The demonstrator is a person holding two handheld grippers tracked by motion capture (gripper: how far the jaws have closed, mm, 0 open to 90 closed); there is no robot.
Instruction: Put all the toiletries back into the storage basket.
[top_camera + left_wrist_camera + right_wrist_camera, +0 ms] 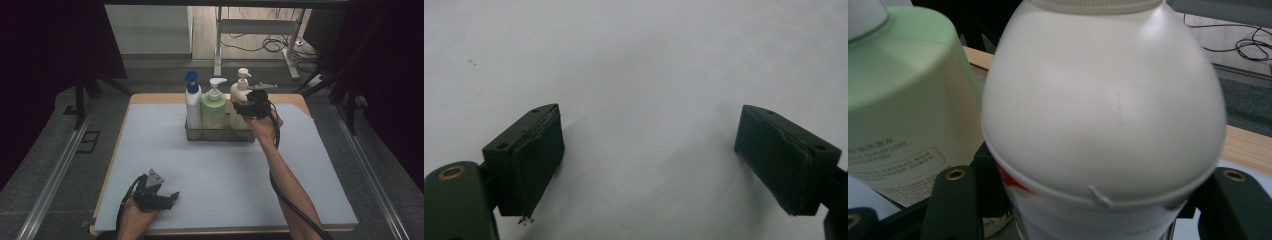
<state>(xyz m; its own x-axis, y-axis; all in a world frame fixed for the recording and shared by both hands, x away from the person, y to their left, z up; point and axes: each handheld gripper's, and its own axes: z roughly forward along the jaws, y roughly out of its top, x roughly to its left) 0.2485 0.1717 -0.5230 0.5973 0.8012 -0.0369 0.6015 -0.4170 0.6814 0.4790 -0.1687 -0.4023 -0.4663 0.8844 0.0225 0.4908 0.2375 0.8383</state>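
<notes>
Cream pump bottle (1103, 115), round-shouldered with a pale pump head, stands upright at the right end of the clear tray (220, 135), beside the green bottle (214, 107). The right gripper (243, 108) clasps its body; the left gripper (649, 155) rests gaping on the mat (220, 175).

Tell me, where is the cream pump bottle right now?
In the high view the cream pump bottle stands at the right end of the clear bin, beside the green bottle. The right gripper is around it.
</notes>
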